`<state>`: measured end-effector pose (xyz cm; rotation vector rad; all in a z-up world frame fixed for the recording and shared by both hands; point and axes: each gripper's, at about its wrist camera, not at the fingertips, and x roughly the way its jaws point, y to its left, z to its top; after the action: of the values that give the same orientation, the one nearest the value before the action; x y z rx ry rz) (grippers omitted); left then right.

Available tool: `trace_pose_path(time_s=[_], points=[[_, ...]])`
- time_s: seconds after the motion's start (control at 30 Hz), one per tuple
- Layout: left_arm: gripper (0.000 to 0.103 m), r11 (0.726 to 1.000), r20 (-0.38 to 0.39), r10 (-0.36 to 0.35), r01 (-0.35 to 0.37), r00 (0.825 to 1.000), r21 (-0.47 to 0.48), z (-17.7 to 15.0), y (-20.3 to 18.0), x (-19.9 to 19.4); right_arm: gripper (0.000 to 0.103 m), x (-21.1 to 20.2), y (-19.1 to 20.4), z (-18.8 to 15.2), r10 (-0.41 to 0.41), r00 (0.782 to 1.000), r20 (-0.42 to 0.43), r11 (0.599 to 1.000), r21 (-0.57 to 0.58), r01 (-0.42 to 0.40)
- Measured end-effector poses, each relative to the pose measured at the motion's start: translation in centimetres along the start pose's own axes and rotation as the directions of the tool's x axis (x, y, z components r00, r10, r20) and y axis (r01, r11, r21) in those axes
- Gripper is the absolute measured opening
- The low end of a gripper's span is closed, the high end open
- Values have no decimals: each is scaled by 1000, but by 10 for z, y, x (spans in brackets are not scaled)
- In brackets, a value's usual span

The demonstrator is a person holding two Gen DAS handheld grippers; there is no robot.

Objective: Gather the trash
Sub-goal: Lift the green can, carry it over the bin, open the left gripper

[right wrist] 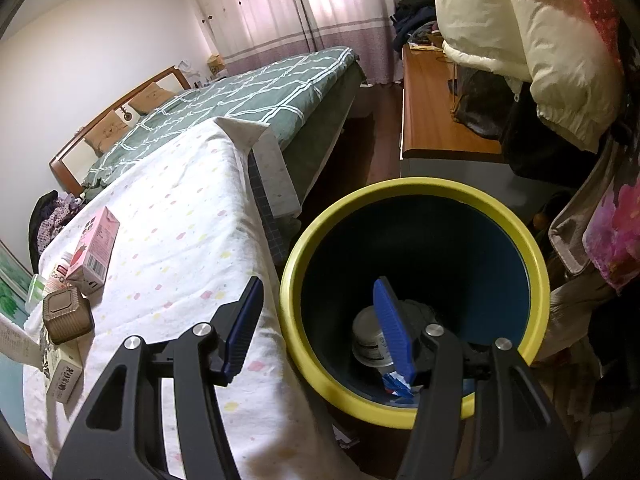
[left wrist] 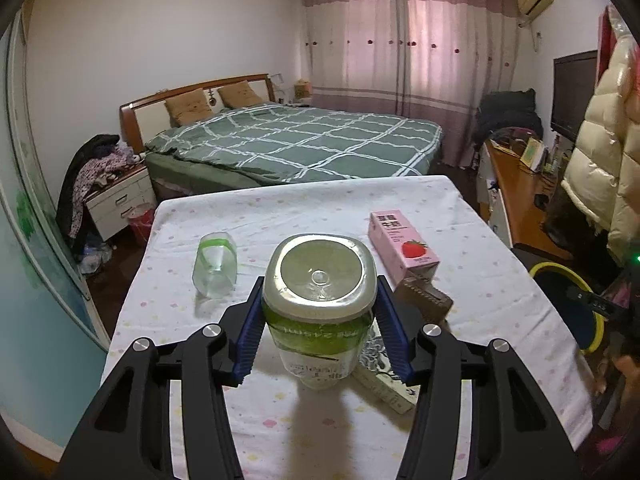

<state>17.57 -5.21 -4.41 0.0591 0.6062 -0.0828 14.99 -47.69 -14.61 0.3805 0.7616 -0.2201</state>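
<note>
My left gripper [left wrist: 320, 292] is shut on a plastic bottle with a green label [left wrist: 320, 276], held off the table with its base towards the camera. Left on the white dotted tablecloth [left wrist: 312, 208] are a clear empty bottle [left wrist: 215, 266] lying on its side, a pink strawberry milk carton [left wrist: 402, 246], a brown ribbed container [left wrist: 426, 300] and a white patterned box [left wrist: 384, 384]. My right gripper [right wrist: 318, 286] stands open and holds nothing, one finger over the table edge, the other over the yellow-rimmed bin [right wrist: 412, 188]. A white can [right wrist: 368, 338] and a blue wrapper [right wrist: 396, 386] lie inside the bin.
The bin [left wrist: 560, 270] stands on the floor at the table's right side. A bed [left wrist: 296, 140] lies beyond the table's far edge. A wooden desk [right wrist: 436, 120] and hanging coats [right wrist: 520, 32] crowd the right. A nightstand with clothes [left wrist: 116, 196] is at the left.
</note>
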Motion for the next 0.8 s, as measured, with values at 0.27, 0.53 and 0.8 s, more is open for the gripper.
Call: trace_pose_path(time_s=[0.27,0.53,0.8], points=[[52,996,17,-85,85,996,33,1,-20,-26,55,-9,-1,-2,12,1000,10,1000,-6,-12],[52,974,24,-209,206,978,97,6,-67,-45,55,-23,-23,-3,3,999,33,1000,21,-4],[52,935,39,-328,319,944,156,26,-132,-51,55,-44,-63,-5,-39,997,71,997,74,34]])
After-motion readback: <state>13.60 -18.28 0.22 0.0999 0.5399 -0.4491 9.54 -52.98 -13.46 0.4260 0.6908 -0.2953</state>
